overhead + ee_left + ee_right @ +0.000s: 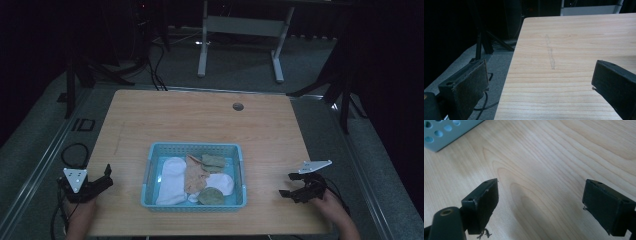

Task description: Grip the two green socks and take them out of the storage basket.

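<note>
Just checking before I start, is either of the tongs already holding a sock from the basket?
No, both the left tongs and the right tongs sit open beside the blue basket, socks inside.

A wooden table (150, 115) carries a blue basket (150, 165) near its front edge; a round hole (238, 106) sits toward the far edge.

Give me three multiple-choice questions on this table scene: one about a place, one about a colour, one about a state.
1. Where is the basket?
A. between the two grippers
B. far table edge
C. on the floor

2. What colour is the basket?
A. red
B. light blue
C. black

3. How are the right gripper fingers?
A. shut on a sock
B. shut, holding nothing
C. open, holding nothing

Answers: 1 A, the left gripper is on one side and the right gripper on the other. 2 B, its rim is light blue. 3 C, bare table shows between them.
</note>
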Tool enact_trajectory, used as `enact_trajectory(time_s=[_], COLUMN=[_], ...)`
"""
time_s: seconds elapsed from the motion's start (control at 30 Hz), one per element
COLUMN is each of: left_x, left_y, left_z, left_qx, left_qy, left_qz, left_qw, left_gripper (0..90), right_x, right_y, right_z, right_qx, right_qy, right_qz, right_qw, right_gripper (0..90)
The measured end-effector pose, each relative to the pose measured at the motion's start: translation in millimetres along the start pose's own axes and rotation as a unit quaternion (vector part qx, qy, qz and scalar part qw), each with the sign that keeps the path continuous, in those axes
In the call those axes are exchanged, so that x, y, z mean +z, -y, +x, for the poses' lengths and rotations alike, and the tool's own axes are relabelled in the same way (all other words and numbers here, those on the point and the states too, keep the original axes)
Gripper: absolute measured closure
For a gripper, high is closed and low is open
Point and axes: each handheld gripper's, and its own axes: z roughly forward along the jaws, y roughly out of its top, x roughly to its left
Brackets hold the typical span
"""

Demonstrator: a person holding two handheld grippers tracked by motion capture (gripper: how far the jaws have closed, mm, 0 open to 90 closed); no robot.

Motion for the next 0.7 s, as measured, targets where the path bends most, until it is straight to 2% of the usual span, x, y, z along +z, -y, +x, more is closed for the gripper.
enact_trajectory(time_s=[0.2,0.37,0.4,0.5,0.53,0.6,0.7], left_x=[0.0,0.0,0.0,-0.1,-0.1,-0.1,-0.1], left_y=[0.0,0.0,0.0,0.0,0.0,0.0,0.0], left_z=[0.2,0.2,0.2,0.3,0.3,0.3,0.3], left_qx=[0.000,0.000,0.000,-0.001,-0.001,-0.001,0.000], left_qy=[0.001,0.001,0.001,0.001,0.001,0.001,0.001], left_qz=[0.000,0.000,0.000,0.000,0.000,0.000,0.000], left_qw=[1.0000,1.0000,1.0000,1.0000,1.0000,1.0000,1.0000], left_gripper=[0.4,0.4,0.4,0.4,0.4,0.4,0.4], right_x=[-2.8,-3.6,-2.5,-1.2,-1.7,-3.2,-4.3], right_y=[-11.8,-18.1,-21.3,-24.5,-25.7,-29.0,-32.8], right_z=[5.5,10.8,14.4,19.7,21.6,24.1,27.6], right_qx=[-0.021,-0.038,-0.047,-0.061,-0.070,-0.070,-0.078], right_qy=[-0.026,-0.031,-0.036,-0.040,-0.044,-0.050,-0.046], right_qz=[0.024,0.034,0.049,0.061,0.062,0.051,0.048], right_qw=[0.9992,0.9982,0.9970,0.9954,0.9946,0.9950,0.9947], right_gripper=[13.4,13.4,13.4,12.9,12.8,13.1,13.3])
